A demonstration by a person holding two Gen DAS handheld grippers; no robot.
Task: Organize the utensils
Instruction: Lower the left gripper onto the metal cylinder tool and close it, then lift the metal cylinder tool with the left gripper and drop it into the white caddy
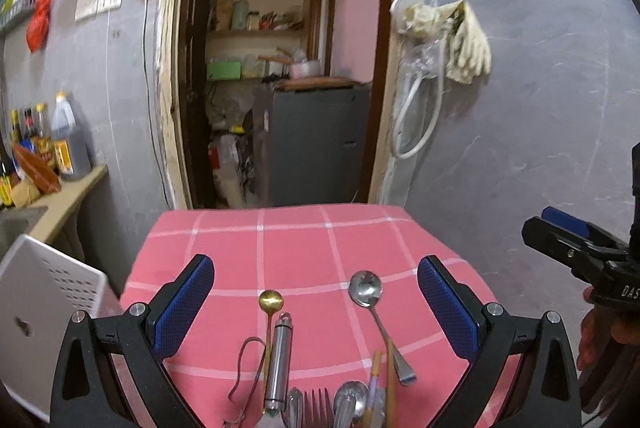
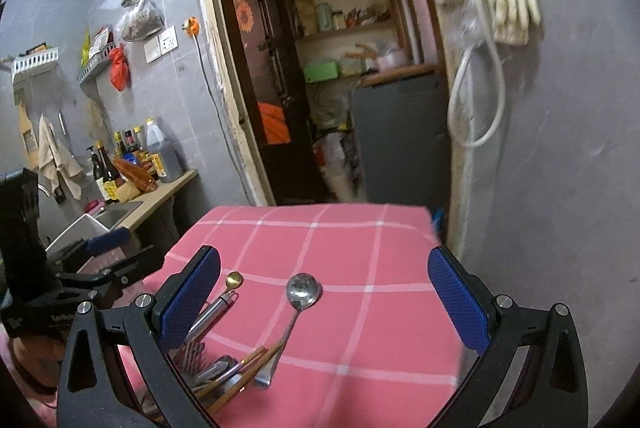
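A: Count the utensils, quick.
B: On the pink checked counter (image 1: 304,252): one large steel spoon (image 1: 366,290) lying flat, bowl away from the camera, handle toward the near edge. One small gold spoon (image 1: 271,302) to its left. One steel cylinder tool (image 1: 279,364) with a ring on top, just beside the gold spoon's handle, touching or overlapping it; can't tell which. One thin cord loop (image 1: 244,368) left of that.
A: And the pile at the near edge?
B: One fork (image 1: 318,406), at least one more spoon bowl (image 1: 350,402), a pair of chopsticks (image 1: 390,376) standing up out of the bunch. Rest is cropped, can't count it.
A: Anything else?
B: One white perforated basket (image 1: 44,308) off the counter's left side. Several sauce bottles (image 1: 44,144) on the far kitchen surface by the sink, number unclear. One pair of gloves (image 1: 468,44) hanging on the wall.
A: Tongs?
B: Two sets. Left tongs (image 1: 316,292) spread wide, nothing between the blue pads, hovering above the spoons, touching nothing. Right tongs (image 2: 324,288) also spread wide, holding nothing, above the large spoon and the bare cloth. In the right view the left pad sits in front of the cylinder tool; contact can't be judged.
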